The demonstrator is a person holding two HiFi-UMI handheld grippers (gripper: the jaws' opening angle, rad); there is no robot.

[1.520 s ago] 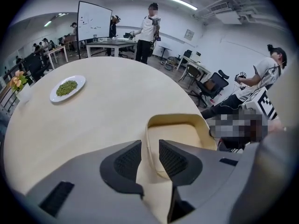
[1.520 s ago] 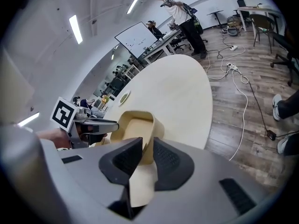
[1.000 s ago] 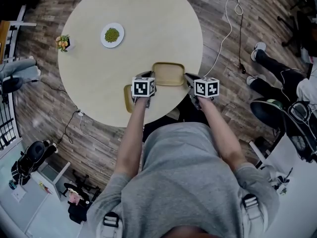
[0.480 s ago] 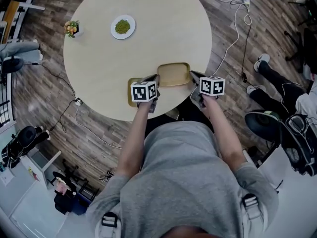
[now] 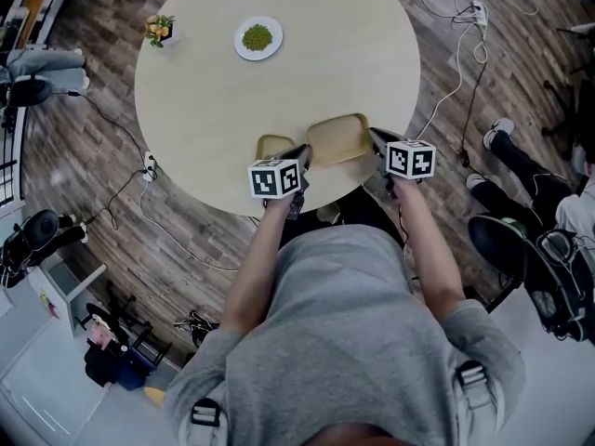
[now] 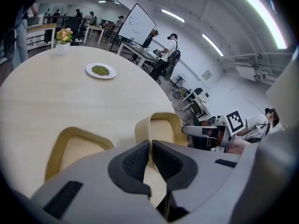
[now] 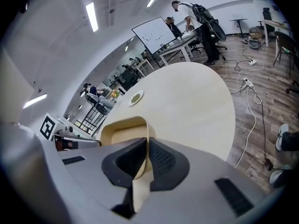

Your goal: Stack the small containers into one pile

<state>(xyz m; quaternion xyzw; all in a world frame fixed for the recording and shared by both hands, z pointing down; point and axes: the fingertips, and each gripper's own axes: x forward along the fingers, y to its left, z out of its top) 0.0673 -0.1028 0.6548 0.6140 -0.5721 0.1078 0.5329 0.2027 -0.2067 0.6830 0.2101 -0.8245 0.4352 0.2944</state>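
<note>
At the far side of your round table (image 5: 214, 110) sits a white plate (image 5: 257, 38) of something green (too small to name), with a potted flower (image 5: 161, 30) near it at the edge. White cables (image 5: 457, 68) trail over the wooden floor (image 5: 102, 203) to your right.

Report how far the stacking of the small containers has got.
Done: nothing is stacked yet. In hand: the left gripper and the right gripper each pinch a wall of one tan plastic container. Left: the second tan container sits alone on the round pale table; the held one has to be nested with it.
</note>
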